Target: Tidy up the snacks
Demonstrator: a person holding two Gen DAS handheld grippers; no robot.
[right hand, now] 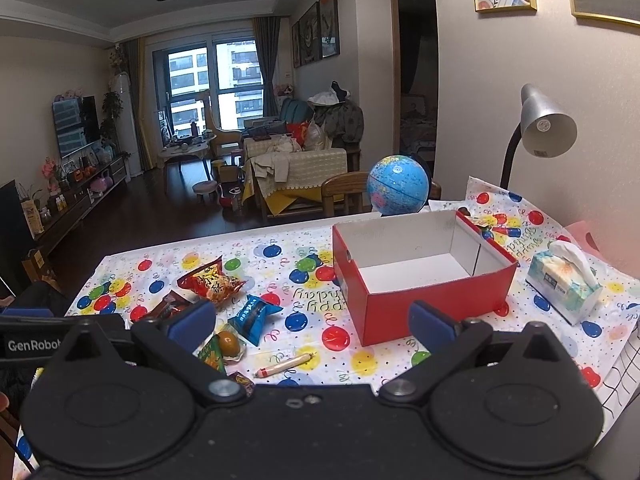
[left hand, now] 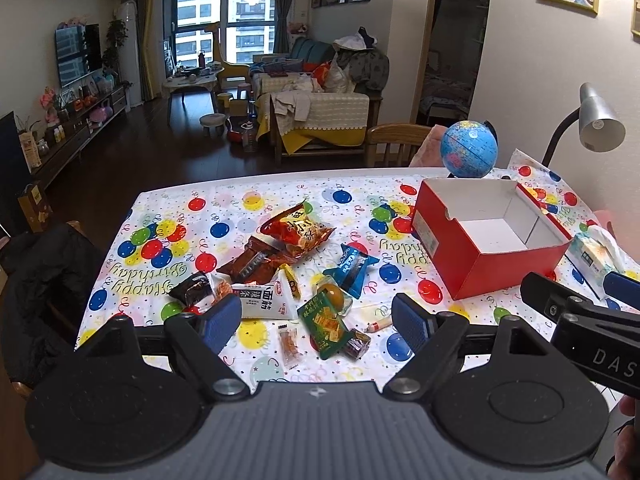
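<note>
Table with balloon cloth carries all. Red box sits open-topped toward its far right corner; snack packets lie scattered mid-table toward the near edge. Left gripper and right gripper both hover spread, empty.

In the right wrist view the gripper body hides most of the green packet and dark candy at 7 o'clock.
</note>
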